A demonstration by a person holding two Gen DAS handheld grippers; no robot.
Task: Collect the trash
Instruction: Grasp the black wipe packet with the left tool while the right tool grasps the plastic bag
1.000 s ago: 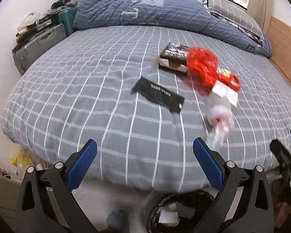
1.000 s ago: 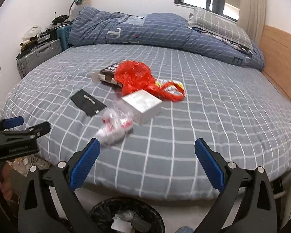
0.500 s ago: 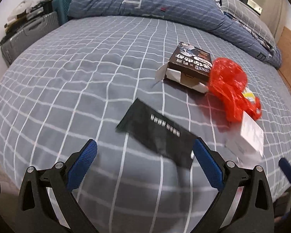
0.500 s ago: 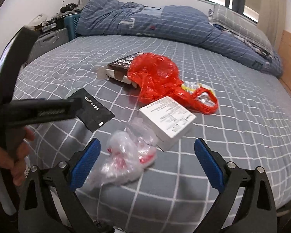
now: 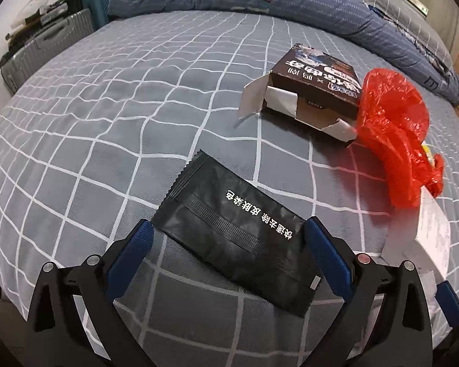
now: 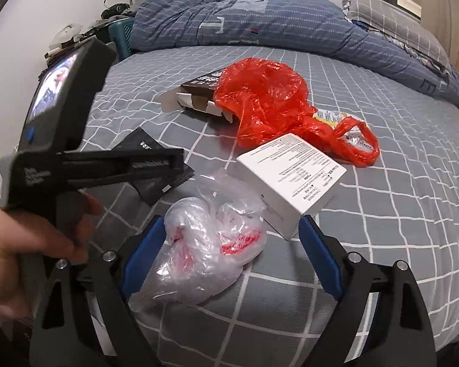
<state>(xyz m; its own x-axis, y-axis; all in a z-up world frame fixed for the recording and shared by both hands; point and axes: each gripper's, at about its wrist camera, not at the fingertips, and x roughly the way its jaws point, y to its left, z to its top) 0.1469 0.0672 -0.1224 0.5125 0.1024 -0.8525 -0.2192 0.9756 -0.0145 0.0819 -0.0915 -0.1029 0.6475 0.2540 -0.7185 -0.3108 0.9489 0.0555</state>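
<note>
1. Bedsheet point(image 5: 113, 116), grey with a white grid, carries all the trash I'm after; I treat it as soft ground, so I want to pinch things without dragging fabric up with them.
2. Red plastic bag point(image 6: 266, 101) lies mid-bed, draped over one end of the dark carton point(image 5: 315, 91), whose flaps are open. Both are for later, I judge.
3. White box point(image 6: 290, 177) sits just beside the clear bag, its near corner close to my right-hand finger (I must not clip it when I close).
4. Clear plastic bag point(image 6: 211, 250), crumpled with red print, lies between the fingers of my right gripper point(image 6: 229, 257). The jaws have just been closing but are not yet pressing on it, with a wide gap on the box side. I'd shift a little toward the bag's bulk, then squeeze until the film bunches.
5. Black sachet point(image 5: 238, 232) lies flat and slantwise between the fingers of my left gripper point(image 5: 226, 250), whose jaws stand released and wide. Flat foil is hard to pinch, so I'd tip one pad under an edge, or press down and close so it buckles upward.
</note>
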